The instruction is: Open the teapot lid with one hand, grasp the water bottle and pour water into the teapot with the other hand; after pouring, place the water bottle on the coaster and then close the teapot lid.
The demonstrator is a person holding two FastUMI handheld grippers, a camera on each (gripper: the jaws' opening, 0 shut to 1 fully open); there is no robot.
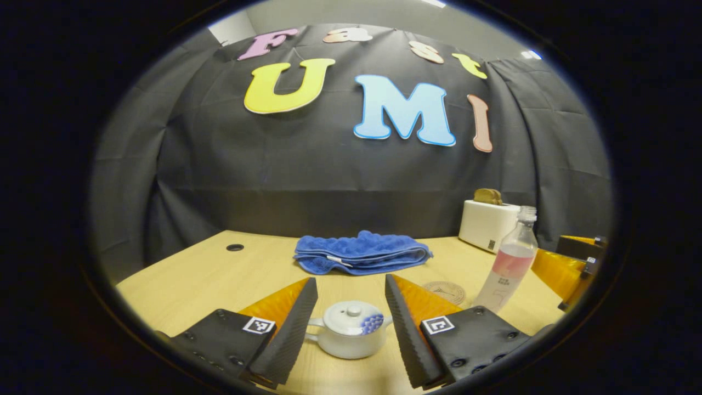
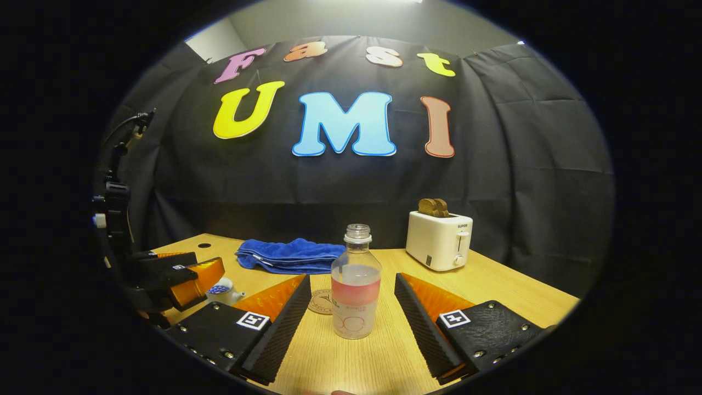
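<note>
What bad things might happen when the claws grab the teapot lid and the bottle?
1. The water bottle has no cap and stands upright between the open right claw; a bumpy grab could slosh water onto the table.
2. The lid's knob is small and the open left claw is wide, so it might slip off or nudge the teapot.
3. The coaster sits close behind the bottle, so it could get knocked.

The left claw (image 1: pixel 351 321) hangs low over the tabletop's near edge, its two fingers spread wide and level, pressing on nothing. The right claw (image 2: pixel 352 318) sits likewise low at the near edge, fingers parted wide, neither one touching anything between them.
</note>
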